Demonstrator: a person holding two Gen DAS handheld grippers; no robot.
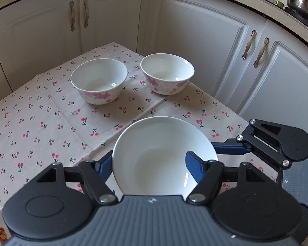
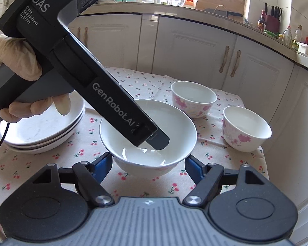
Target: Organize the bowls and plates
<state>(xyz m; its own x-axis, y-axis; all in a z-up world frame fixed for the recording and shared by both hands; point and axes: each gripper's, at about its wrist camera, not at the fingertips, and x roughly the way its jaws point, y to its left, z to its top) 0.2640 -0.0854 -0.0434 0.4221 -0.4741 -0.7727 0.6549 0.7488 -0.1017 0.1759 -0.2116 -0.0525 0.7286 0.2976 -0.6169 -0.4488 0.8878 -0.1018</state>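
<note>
White bowl (image 2: 147,131) upright, two pink-flowered bowls (image 2: 194,100) beyond, three stacked plates (image 2: 41,131) left.

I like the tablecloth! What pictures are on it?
Little red cherries with green stems on a cream tablecloth. The left wrist view shows them best.

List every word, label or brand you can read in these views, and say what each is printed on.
"DAS" and, below it, "Data Acquisition System": on the upper body of the left gripper, seen from the right wrist.
"GenRobot.AI": along the same gripper's long black body.
Labels on the bottles on the counter: too small and blurred to read.
Bowls, plates and tablecloth: no text, only flower and cherry prints.
</note>
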